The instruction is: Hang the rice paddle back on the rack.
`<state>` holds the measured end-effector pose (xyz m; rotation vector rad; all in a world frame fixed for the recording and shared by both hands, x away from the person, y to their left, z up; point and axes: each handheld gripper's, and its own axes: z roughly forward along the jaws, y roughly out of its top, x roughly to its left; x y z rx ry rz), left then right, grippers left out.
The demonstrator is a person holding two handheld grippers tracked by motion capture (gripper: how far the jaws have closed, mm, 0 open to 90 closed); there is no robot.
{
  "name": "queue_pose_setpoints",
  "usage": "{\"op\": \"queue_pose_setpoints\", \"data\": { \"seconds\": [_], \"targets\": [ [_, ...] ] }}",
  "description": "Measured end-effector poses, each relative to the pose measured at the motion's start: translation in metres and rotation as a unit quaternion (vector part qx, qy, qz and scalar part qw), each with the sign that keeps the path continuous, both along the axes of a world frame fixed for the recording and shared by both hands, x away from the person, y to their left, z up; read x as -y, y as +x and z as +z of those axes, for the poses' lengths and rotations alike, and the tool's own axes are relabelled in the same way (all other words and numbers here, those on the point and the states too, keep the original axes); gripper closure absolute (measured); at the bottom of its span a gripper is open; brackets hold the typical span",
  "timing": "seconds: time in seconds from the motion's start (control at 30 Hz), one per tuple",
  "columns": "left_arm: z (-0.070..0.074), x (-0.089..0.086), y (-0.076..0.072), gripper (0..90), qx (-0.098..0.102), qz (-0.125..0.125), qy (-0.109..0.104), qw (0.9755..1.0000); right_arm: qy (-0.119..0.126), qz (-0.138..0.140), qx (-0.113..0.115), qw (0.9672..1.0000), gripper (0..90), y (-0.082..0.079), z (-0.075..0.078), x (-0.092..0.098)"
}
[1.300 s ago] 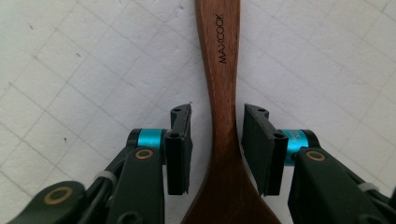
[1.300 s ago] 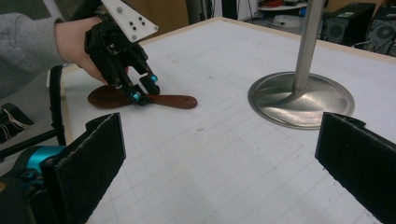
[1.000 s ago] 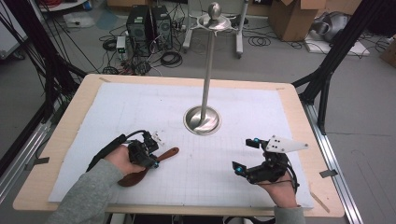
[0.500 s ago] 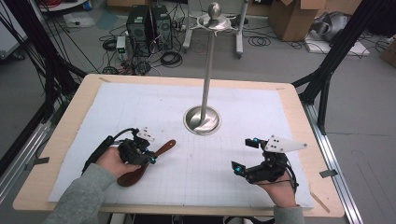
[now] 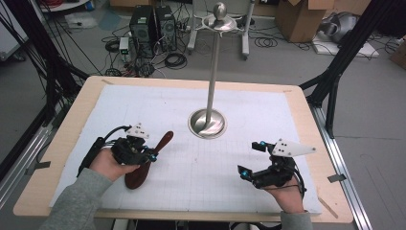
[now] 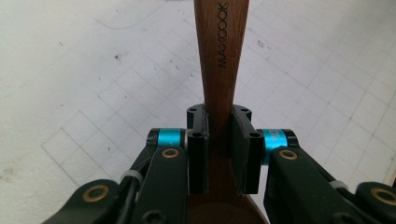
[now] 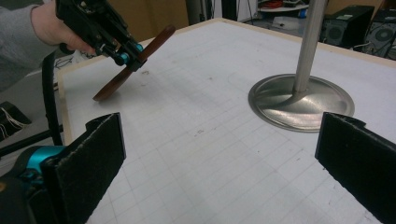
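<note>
A dark wooden spoon (image 5: 163, 141) marked MAXCOOK is clamped at mid-handle by my left gripper (image 5: 149, 155), which is shut on it over the left part of the white grid sheet. In the left gripper view the handle (image 6: 222, 56) runs up between the two pads (image 6: 198, 154). The right gripper view shows the spoon (image 7: 156, 39) tilted in the left gripper (image 7: 128, 56), bowl end low near the paper and handle end raised. My right gripper (image 5: 250, 158) rests near the front right, open with nothing between its wide-apart pads (image 7: 93, 163).
A metal stand with a round base (image 5: 207, 123) and a tall pole (image 5: 213, 72) rises from the middle of the table; its base (image 7: 301, 100) lies just ahead of the right gripper. The wooden table edge (image 5: 306, 120) frames the sheet. Computers and cables sit on the floor beyond.
The left gripper has shifted slightly left with the spoon, and the spoon's handle end has swung up and away. The right gripper has not moved.
</note>
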<state>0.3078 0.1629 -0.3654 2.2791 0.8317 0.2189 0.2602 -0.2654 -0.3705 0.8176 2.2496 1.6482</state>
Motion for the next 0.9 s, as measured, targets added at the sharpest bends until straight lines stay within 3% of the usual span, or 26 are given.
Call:
{"op": "queue_pose_setpoints", "data": {
  "seconds": [0.43,0.9],
  "targets": [
    [0.029,0.009,0.016,77.8,0.009,-0.004,-0.048,0.9988,0.01,-0.005,0.005,0.9999,0.4,-0.001,0.0,0.008],
    [0.072,0.008,0.039,77.8,0.023,-0.011,-0.074,0.9969,0.015,-0.014,0.006,0.9998,0.4,0.0,0.0,0.014]
  ]
}}
